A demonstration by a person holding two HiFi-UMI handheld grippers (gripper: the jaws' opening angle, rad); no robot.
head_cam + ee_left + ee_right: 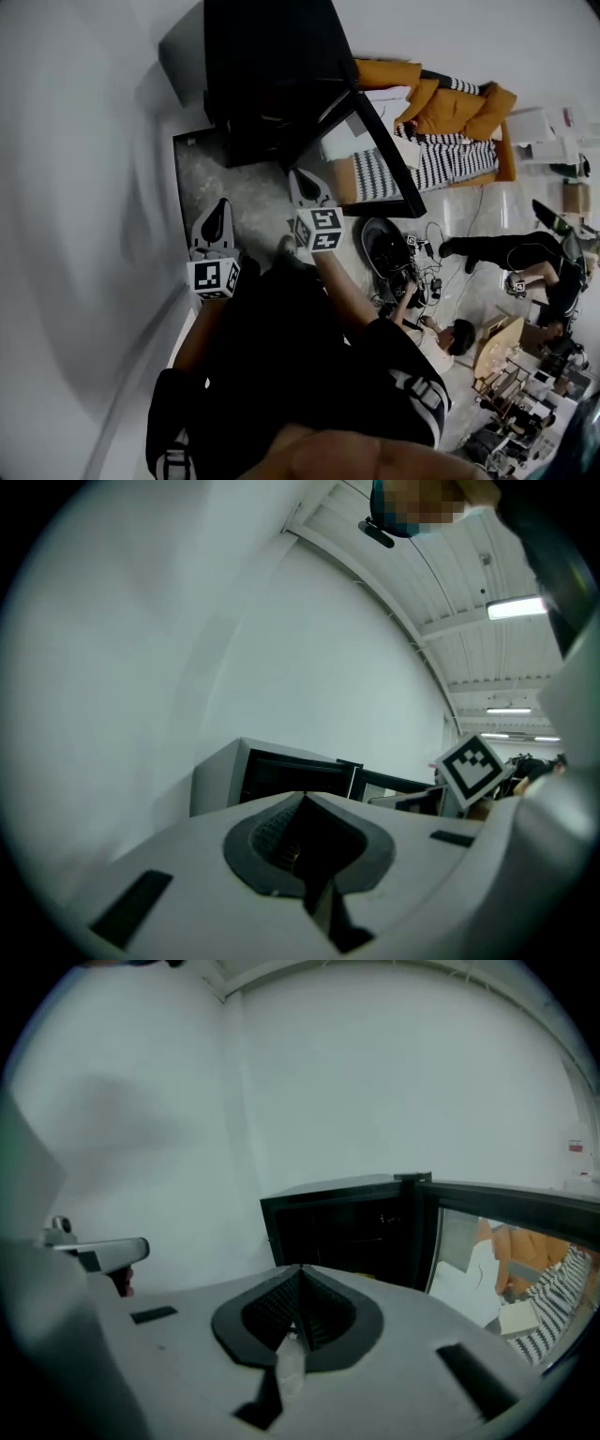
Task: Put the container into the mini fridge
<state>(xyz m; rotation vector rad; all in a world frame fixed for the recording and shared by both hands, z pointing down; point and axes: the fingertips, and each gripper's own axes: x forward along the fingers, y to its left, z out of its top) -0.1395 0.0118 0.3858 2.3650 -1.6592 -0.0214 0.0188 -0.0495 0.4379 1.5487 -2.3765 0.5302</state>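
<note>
Person's dark clothing [281, 352] fills the near view. Beyond it, the left claw [221, 204] is closed and holds nothing, short of the mini fridge [272, 84] on its left side. The right claw [300, 176] is also closed and empty, just before the fridge's open front. The glass door [375, 155] is swung wide to the fridge's right. The interior is dark and the container cannot be made out.

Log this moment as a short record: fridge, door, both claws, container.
Fridge: mini fridge, black, by the white wall
Door: door, swung open
Left: left claw, jaws together, nothing held
Right: right claw, jaws together, nothing held
Container: not seen in any view
</note>
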